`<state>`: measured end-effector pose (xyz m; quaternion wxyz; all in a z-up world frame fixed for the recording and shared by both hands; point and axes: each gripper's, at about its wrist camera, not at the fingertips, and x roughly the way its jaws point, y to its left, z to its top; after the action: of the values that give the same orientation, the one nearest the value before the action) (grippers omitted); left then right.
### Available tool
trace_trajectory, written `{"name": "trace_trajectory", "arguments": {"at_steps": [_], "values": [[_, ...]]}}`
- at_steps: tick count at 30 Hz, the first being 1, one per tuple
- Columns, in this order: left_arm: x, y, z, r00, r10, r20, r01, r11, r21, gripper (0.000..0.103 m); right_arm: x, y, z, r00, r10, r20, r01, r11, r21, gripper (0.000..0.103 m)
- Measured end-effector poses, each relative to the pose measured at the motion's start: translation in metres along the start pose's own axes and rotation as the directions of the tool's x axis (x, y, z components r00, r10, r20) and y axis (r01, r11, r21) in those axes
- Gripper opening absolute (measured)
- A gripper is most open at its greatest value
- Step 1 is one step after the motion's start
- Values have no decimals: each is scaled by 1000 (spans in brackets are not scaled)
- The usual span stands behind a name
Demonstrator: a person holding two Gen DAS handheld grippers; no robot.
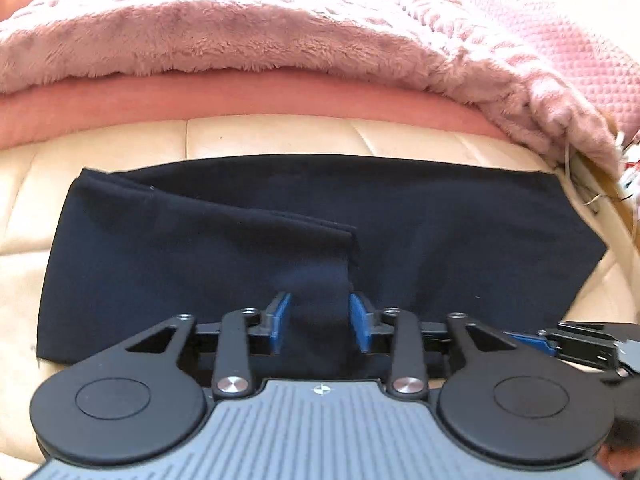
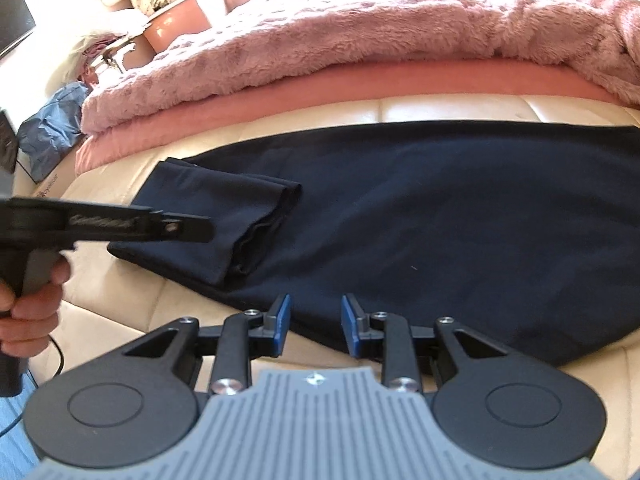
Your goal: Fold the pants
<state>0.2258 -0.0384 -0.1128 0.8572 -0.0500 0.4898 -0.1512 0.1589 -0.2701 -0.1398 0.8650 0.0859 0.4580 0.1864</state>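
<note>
Left wrist view: my left gripper [image 1: 319,322] has its blue pads spread, with a hump of the dark navy pants [image 1: 440,240] rising between them; I cannot tell if the pads touch the cloth. The pants lie flat across the cream sofa cushion [image 1: 280,136], one end already doubled over. Pink fleece blanket [image 1: 200,40] behind.

Right wrist view: my right gripper [image 2: 315,324] is spread and empty, over the near hem of the pants [image 2: 460,220]. Doubled flap [image 2: 240,220] lies left; the left gripper [image 2: 192,230] hovers beside it.

Judgement: thin, limp, light knit; will sag and slide. Pinch all layers at a hem corner.
</note>
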Motion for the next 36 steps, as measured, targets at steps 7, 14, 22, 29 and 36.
{"name": "trace_trajectory", "arguments": {"at_steps": [7, 14, 22, 29, 36], "values": [[29, -11, -2, 996, 80, -35, -79, 996, 36, 44, 13, 12, 3, 999, 33, -3, -33, 998, -51, 24], [25, 22, -1, 999, -33, -32, 28, 991, -132, 4, 21, 5, 1, 998, 61, -8, -62, 997, -37, 25], [3, 46, 17, 992, -126, 31, 129, 962, -242, 2, 34, 14, 14, 995, 99, 10, -99, 995, -32, 25], [-19, 49, 53, 984, -178, 29, 180, 964, -198, 2, 53, 24, 28, 987, 158, 11, -157, 987, -40, 24], [-10, 42, 61, 982, -189, -21, 183, 969, -166, 2, 78, 32, 32, 982, 182, -58, -182, 983, 7, 22]]}}
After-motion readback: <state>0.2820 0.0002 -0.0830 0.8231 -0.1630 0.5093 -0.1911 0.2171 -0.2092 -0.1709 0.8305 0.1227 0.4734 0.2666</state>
